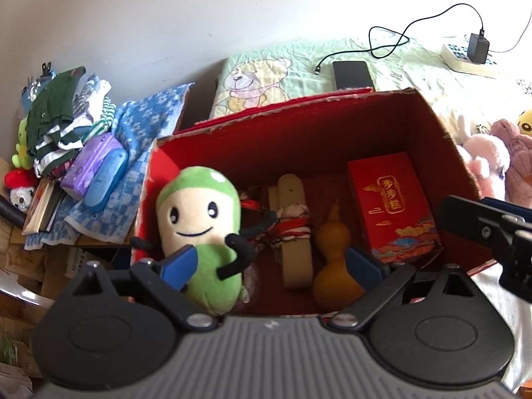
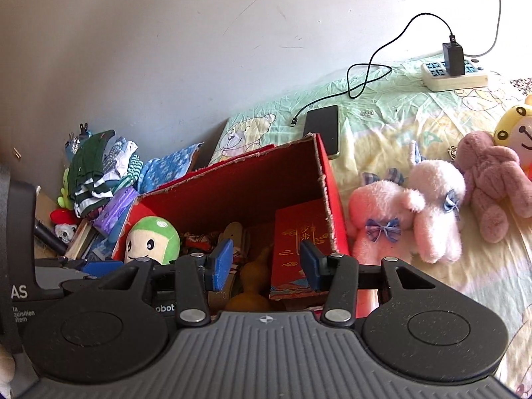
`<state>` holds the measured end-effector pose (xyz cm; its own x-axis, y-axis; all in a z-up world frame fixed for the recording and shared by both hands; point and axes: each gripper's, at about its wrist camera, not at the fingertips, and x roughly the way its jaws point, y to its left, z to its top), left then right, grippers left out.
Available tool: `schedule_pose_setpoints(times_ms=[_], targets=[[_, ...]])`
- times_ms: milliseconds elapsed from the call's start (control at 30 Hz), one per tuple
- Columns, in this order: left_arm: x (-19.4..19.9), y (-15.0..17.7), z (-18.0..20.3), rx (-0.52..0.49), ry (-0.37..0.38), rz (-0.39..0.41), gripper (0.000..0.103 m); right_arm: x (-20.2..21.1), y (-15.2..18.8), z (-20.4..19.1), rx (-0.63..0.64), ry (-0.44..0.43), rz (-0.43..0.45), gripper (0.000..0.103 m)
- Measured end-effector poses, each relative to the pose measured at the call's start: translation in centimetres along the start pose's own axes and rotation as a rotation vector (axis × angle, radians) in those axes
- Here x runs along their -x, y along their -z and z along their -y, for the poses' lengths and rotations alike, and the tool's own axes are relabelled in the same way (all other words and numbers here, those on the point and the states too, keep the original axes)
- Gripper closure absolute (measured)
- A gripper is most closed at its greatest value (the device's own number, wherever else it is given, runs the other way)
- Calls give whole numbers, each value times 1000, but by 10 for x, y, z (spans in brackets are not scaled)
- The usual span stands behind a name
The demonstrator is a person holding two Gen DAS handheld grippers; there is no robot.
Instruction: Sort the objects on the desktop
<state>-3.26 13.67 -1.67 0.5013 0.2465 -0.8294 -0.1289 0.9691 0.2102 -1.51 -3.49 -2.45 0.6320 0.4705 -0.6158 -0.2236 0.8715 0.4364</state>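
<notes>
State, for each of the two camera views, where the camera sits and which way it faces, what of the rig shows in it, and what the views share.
Left wrist view: sits on the left hand-held gripper, facing forward and down into the red box; its open blue-padded fingers show, plus part of the other gripper at the right edge.
Right wrist view: sits on the right hand-held gripper, facing forward over the box's near edge toward the bed and wall; its open fingers show.
Shared: the box, green plush, gourd, red packet, phone.

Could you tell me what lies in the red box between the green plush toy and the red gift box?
In the left wrist view, a cloth-wrapped beige strip and a yellow gourd lie between the green plush toy and red gift box.
</notes>
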Motion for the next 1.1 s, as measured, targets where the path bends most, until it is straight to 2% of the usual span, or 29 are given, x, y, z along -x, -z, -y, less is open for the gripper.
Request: schedule_pose_setpoints(times_ms=[367,533,867,1100], targets=[[24,-6,35,72,-24,9,8,19,-19,31,36,-82,-21,55],[32,-8,58,95,-43,4,8,28,-30,53,52,-112,-29,51],[46,-13,110,123,-67,18,7,43,-41,104,69,-128,-51,50],[56,-14,145,112,-47,39,9,52,-44,138,64,-124,-77,50]])
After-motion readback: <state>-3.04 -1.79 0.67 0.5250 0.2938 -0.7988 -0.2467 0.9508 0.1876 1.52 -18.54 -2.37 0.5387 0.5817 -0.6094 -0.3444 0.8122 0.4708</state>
